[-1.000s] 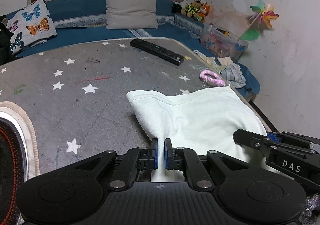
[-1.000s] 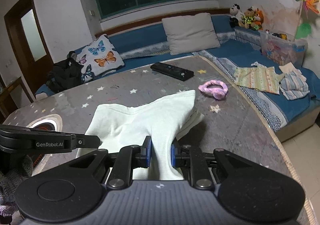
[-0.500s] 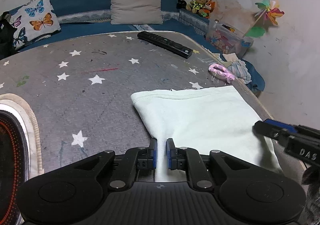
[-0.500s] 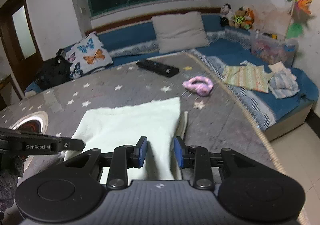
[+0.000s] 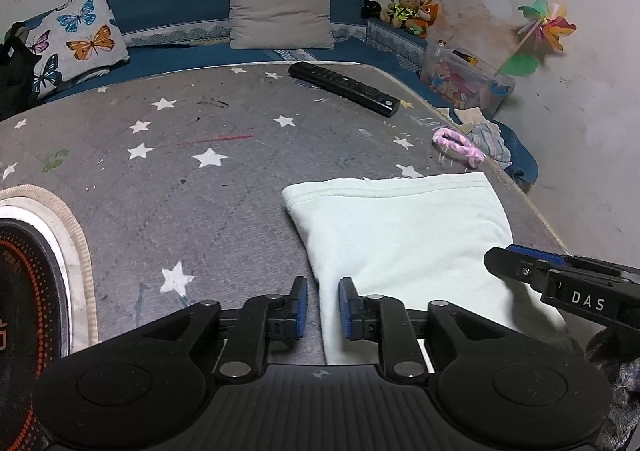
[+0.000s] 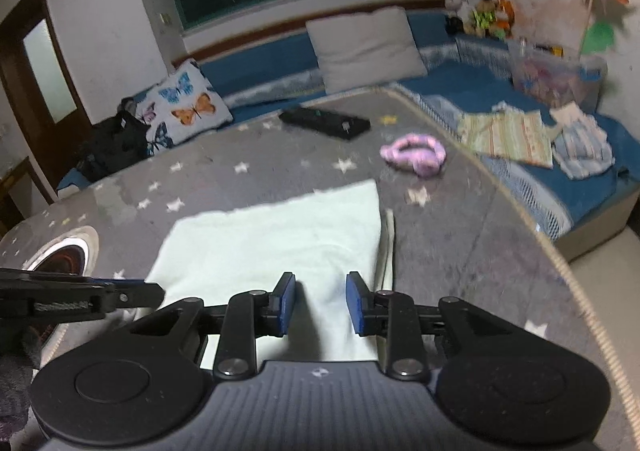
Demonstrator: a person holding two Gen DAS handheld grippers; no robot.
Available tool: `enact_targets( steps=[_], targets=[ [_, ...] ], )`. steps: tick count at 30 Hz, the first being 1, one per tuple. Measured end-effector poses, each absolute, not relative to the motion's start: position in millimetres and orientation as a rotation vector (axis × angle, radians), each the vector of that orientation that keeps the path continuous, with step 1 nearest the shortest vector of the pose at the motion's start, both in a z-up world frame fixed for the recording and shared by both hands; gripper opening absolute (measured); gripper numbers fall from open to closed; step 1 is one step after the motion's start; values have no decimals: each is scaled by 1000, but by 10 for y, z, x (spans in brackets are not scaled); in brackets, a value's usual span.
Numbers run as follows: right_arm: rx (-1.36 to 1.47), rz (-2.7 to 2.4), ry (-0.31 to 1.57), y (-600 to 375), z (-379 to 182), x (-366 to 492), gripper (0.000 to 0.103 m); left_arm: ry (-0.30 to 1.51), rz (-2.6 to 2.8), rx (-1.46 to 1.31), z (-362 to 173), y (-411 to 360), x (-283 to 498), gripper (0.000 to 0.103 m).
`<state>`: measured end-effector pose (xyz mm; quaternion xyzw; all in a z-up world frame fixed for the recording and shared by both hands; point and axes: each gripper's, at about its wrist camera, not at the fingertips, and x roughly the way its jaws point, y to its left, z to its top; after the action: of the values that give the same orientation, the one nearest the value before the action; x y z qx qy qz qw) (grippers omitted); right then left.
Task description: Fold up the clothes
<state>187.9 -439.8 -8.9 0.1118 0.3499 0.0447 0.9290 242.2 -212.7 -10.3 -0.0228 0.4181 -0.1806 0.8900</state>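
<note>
A pale mint garment (image 5: pixel 400 235) lies folded flat on the grey star-patterned mat (image 5: pixel 180 179); the right wrist view shows the garment (image 6: pixel 272 243) as a neat rectangle with a second layer peeking out on its right. My left gripper (image 5: pixel 322 287) is at the near left corner. Its jaws are opening, with the cloth's edge between the pads and a gap beside the left pad. My right gripper (image 6: pixel 320 283) straddles the near right part of the cloth. Its jaws are closing slightly but stand apart, not pressing. Each gripper shows in the other's view: right gripper (image 5: pixel 520 263), left gripper (image 6: pixel 132 293).
A black remote (image 5: pixel 344 89) and a pink braided band (image 5: pixel 458 145) lie farther out on the mat. A round patterned rug (image 5: pixel 60 251) sits at the left. The mat's edge (image 6: pixel 520 219) runs down the right, with blue cushions and small clothes beyond.
The garment, held raised and bunched in both grippers a second ago, now lies flat. Both grippers have let go and their pads have parted.
</note>
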Motion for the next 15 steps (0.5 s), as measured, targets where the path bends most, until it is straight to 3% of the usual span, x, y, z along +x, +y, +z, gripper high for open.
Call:
enact_targets(
  steps=[15],
  targets=[
    [201, 67, 722, -4309, -96, 2157, 28, 840, -433, -49, -29, -1980, 2136, 26]
  ],
)
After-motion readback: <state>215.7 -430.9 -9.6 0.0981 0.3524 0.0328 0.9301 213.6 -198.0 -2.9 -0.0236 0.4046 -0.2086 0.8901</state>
